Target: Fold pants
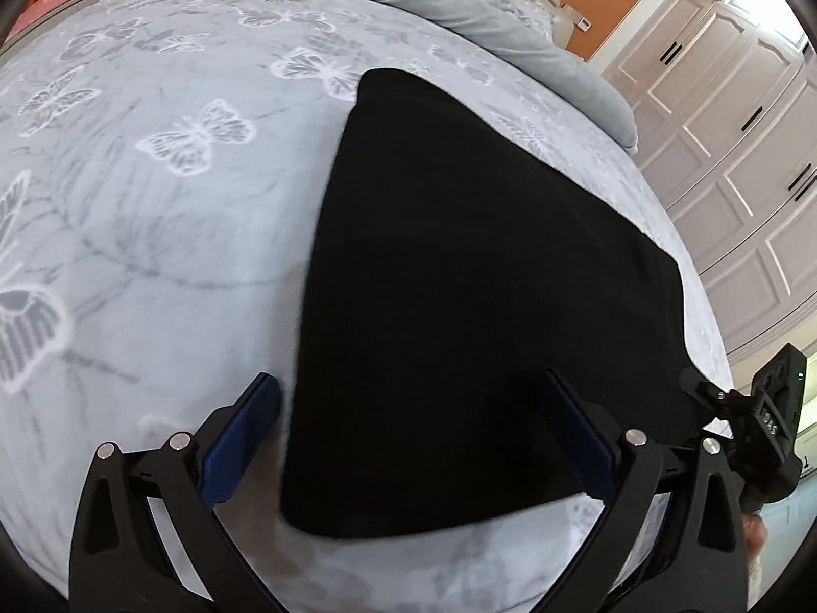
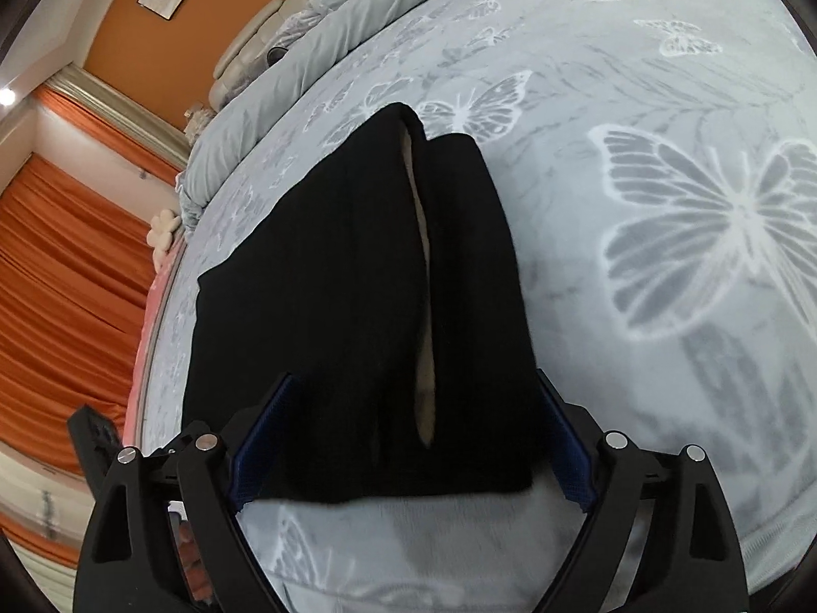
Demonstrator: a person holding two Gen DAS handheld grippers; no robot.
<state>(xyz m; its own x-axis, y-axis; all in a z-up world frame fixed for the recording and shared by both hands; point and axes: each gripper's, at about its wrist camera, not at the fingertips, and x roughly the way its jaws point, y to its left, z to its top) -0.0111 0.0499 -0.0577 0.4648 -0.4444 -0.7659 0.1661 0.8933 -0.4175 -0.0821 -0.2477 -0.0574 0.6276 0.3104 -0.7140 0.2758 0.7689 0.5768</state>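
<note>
The black pants (image 1: pixel 459 281) lie flat on the bed, folded into a compact slab. In the right wrist view the pants (image 2: pixel 332 306) show a lengthwise opening with a pale lining. My left gripper (image 1: pixel 413 398) is open and hovers just above the pants' near edge, one finger left of the cloth and one over it. My right gripper (image 2: pixel 413 408) is open, its fingers straddling the near end of the pants. The right gripper's body also shows in the left wrist view (image 1: pixel 766 434), at the far right.
The bed cover (image 1: pixel 153 204) is pale grey with white butterflies. A rolled grey duvet (image 1: pixel 459 5) lies along the headboard side. White wardrobe doors (image 1: pixel 740 127) stand beyond the bed edge. Orange curtains (image 2: pixel 66 281) hang past the other edge.
</note>
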